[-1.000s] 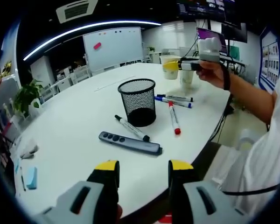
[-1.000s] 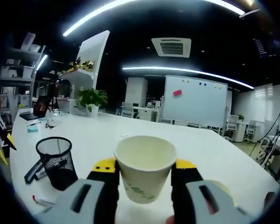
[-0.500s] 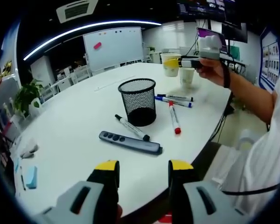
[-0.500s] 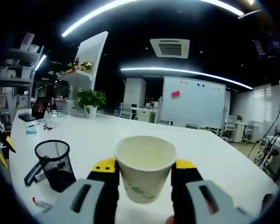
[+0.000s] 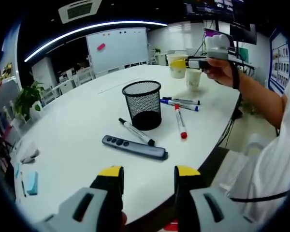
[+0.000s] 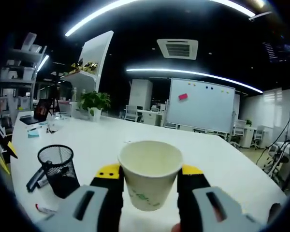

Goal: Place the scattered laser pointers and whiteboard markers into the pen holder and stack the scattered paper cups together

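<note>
Right tongs (image 6: 149, 175) are clamped on a paper cup (image 6: 150, 180), one yellow-tipped jaw pressed to each side of it, the cup upright with its open mouth up, held above the white table (image 6: 111, 140). Over in the left gripper view the same pair of tongs comes in from the far right, gripped by a person's hand (image 5: 221, 71), carrying that cup up off the table just beside and above a second paper cup (image 5: 194, 80) standing near the table's far edge. Left tongs (image 5: 147, 175) sit low over the near edge of the table, jaws parted with nothing between them. Centre of the table: a black mesh pen holder (image 5: 142, 104), upright. Just in front of it lies a whiteboard marker with a black cap (image 5: 136, 132), and close beside that a dark grey laser pointer (image 5: 134, 147) with a row of buttons, lying flat. To the holder's right, a red-capped marker (image 5: 180, 121) lies near the table edge, and behind it a blue marker (image 5: 179, 104) and another dark-capped marker (image 5: 181, 100) lie side by side. In the right gripper view the pen holder stands at the lower left, with the laser pointer lying against its far side and a red-tipped marker near the bottom edge.
</note>
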The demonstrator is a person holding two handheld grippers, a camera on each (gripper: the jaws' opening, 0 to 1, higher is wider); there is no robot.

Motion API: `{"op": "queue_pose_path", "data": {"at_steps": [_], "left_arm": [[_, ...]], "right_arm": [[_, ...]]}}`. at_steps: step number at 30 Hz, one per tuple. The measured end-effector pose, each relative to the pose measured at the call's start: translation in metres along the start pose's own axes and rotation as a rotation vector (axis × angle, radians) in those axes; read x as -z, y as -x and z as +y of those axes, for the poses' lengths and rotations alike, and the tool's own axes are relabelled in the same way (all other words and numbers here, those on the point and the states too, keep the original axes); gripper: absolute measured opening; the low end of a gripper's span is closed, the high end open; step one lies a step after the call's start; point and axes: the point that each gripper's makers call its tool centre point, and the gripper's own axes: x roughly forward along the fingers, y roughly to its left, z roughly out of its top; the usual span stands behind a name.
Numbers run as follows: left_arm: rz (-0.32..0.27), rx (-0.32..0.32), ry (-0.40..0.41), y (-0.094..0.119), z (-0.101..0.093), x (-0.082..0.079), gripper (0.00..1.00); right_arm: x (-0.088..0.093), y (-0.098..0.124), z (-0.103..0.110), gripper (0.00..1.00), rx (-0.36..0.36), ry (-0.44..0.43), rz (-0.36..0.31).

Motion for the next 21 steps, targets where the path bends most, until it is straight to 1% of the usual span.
{"op": "queue_pose_path", "data": {"at_steps": [5, 7, 10, 15, 21], "left_arm": [[-0.002, -0.002, 0.001, 0.0003, 0.0004, -0.0006, 0.42], [-0.021, -0.014, 0.006, 0.0008, 0.0025, -0.0043, 0.42], [-0.028, -0.016, 0.013, 0.0023, 0.0035, -0.0066, 0.42], [-0.018, -0.012, 0.010, 0.0014, 0.0027, -0.0038, 0.42], [-0.021, -0.008, 0.009, 0.0012, 0.0005, -0.0049, 0.42]], "right_arm": [[-0.0027, 0.0000, 0.0013, 0.41, -0.004, 0.000, -0.005], [-0.0033, 0.0001, 0.0017, 0.41, -0.006, 0.003, -0.002], [-0.0043, 0.0007, 0.0020, 0.41, -0.009, 0.003, -0.001], [-0.0079, 0.0018, 0.0001, 0.41, -0.011, 0.002, -0.008], [-0.0104, 0.0036, -0.0026, 0.41, -0.012, -0.011, -0.009]]}}
